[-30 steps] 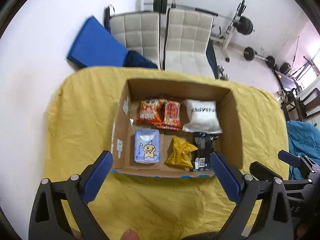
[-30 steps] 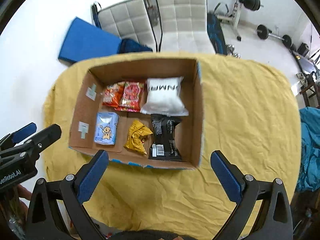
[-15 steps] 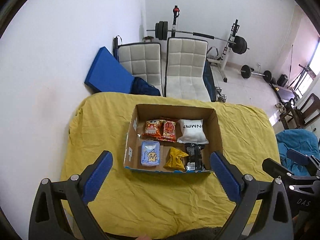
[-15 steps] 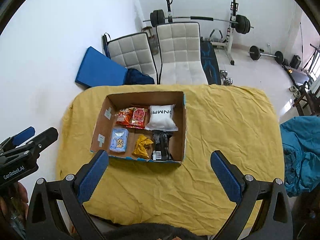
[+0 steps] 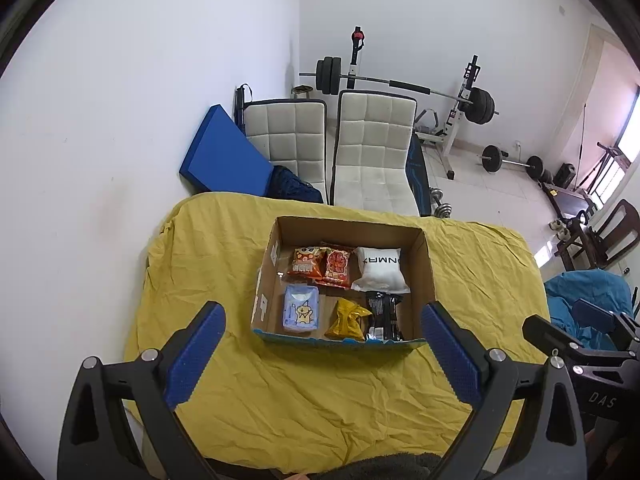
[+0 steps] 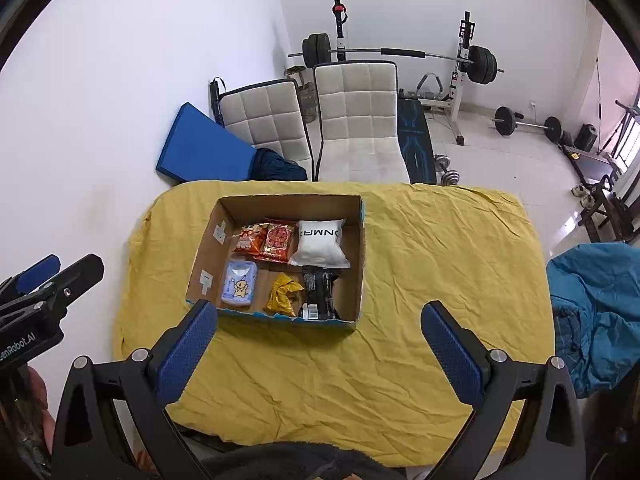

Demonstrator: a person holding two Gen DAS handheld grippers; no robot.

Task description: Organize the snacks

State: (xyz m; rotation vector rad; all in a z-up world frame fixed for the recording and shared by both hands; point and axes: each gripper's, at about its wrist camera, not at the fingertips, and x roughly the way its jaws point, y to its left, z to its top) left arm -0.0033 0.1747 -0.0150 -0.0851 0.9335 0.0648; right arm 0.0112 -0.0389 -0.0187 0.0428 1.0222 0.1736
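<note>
An open cardboard box (image 5: 425, 272) (image 6: 356, 256) stands on a yellow-covered table (image 5: 224, 264) (image 6: 440, 248). Inside lie two orange-red snack bags (image 5: 322, 266) (image 6: 266, 240), a white packet (image 5: 380, 270) (image 6: 320, 244), a light blue packet with a cartoon figure (image 5: 301, 312) (image 6: 239, 283), a gold packet (image 5: 347, 319) (image 6: 284, 294) and a black packet (image 5: 384, 316) (image 6: 320, 296). My left gripper (image 5: 322, 354) hangs open high above the table's near side, holding nothing. My right gripper (image 6: 320, 350) is open and empty too, just right of the box's front.
Two white padded chairs (image 5: 370, 152) (image 6: 352, 120) and a blue mat (image 5: 224, 158) stand behind the table by the white wall. A barbell rack (image 5: 464, 96) and weights fill the far room. A teal cloth (image 6: 592, 300) lies at the right.
Both grippers have pulled up and back from the box, so it looks much smaller now and the whole table shows. The snacks in the box have not moved.
</note>
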